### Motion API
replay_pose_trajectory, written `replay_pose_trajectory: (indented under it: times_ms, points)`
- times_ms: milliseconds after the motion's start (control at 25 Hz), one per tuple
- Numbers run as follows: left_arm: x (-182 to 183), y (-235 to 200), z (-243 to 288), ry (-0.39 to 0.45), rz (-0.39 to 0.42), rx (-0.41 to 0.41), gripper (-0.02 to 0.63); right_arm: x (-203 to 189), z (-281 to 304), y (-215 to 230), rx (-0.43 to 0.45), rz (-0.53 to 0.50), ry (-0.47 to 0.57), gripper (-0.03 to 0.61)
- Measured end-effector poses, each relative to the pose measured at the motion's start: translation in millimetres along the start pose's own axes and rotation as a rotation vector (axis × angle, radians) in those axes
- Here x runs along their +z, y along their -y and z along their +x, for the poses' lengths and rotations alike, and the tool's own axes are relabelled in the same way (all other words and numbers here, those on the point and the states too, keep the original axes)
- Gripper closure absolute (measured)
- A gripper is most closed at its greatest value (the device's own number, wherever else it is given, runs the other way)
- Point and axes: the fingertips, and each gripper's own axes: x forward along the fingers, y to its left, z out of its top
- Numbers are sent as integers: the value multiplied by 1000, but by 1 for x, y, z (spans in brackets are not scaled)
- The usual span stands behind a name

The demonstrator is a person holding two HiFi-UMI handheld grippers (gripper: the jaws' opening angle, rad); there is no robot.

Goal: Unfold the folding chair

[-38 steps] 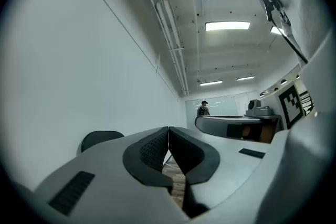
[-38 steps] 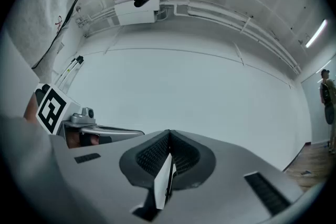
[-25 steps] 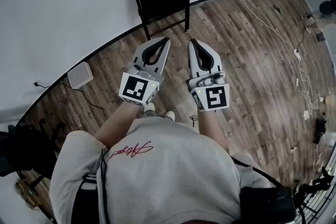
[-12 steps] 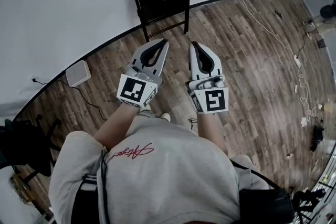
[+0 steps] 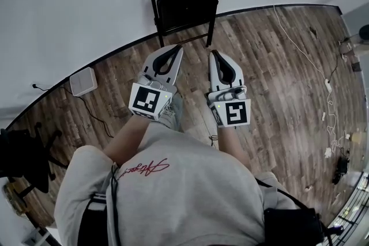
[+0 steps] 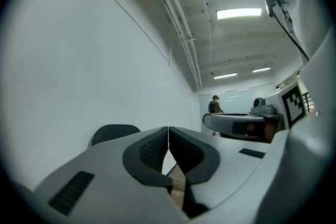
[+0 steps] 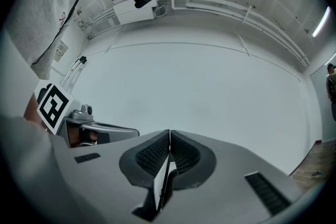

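— Where's the chair?
— Against the smooth white wall (image 5: 69,8), on the plank floor (image 5: 271,66), I see the black tube-framed folding chair (image 5: 185,0), folded.
— Grippers?
— Left gripper (image 5: 180,47) and right gripper (image 5: 213,53), near the chair's feet: ribbed pads pressed together, empty.

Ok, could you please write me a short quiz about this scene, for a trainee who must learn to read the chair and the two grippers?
1. True or false: the black metal folding chair stands folded at the white wall.
2. The left gripper and the right gripper are: A) both shut and empty; B) both wide open; C) both shut on the chair.
3. Fill in: in the head view, the small white box on the wooden floor lies to the chair's ____.
Key: 1 true; 2 A; 3 left.
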Motion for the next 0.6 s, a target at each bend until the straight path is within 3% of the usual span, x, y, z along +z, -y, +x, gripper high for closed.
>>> replay_pose_trajectory:
  times_ms: [360, 600]
  points:
    - [-11, -127, 132, -10, 25, -68, 597, -33, 172, 74, -56, -35, -7, 563]
    - [-15, -180, 181, -34, 35, -51, 597, -39, 241, 97, -52, -28, 10, 563]
